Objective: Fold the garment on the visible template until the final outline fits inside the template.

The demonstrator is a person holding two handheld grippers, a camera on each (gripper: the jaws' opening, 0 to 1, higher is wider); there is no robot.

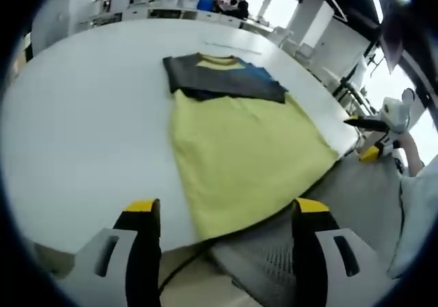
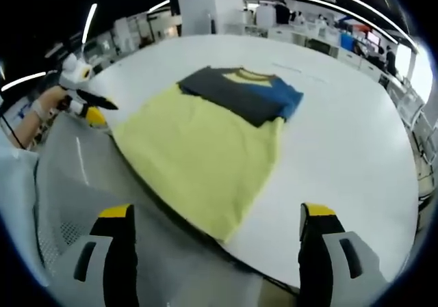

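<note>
A yellow T-shirt [image 1: 239, 150] lies flat on the white table [image 1: 89, 115], with its dark grey sleeves [image 1: 219, 80] folded across the chest and a blue patch by the collar. The hem reaches the near table edge. My left gripper [image 1: 226, 208] hovers open just short of that hem, holding nothing. In the right gripper view the same shirt [image 2: 205, 143] runs from the near edge toward the grey and blue top [image 2: 246, 91]. My right gripper [image 2: 215, 215] is open and empty, off the table edge. Each gripper shows in the other's view: the right gripper [image 1: 369, 139] and the left gripper [image 2: 92, 109].
A grey mesh chair [image 1: 274, 259] stands below the table edge, its seat [image 2: 68, 184] between the two grippers. Faint thin lines [image 1: 233, 46] mark the table beyond the collar. Desks and people fill the far background [image 2: 328, 33].
</note>
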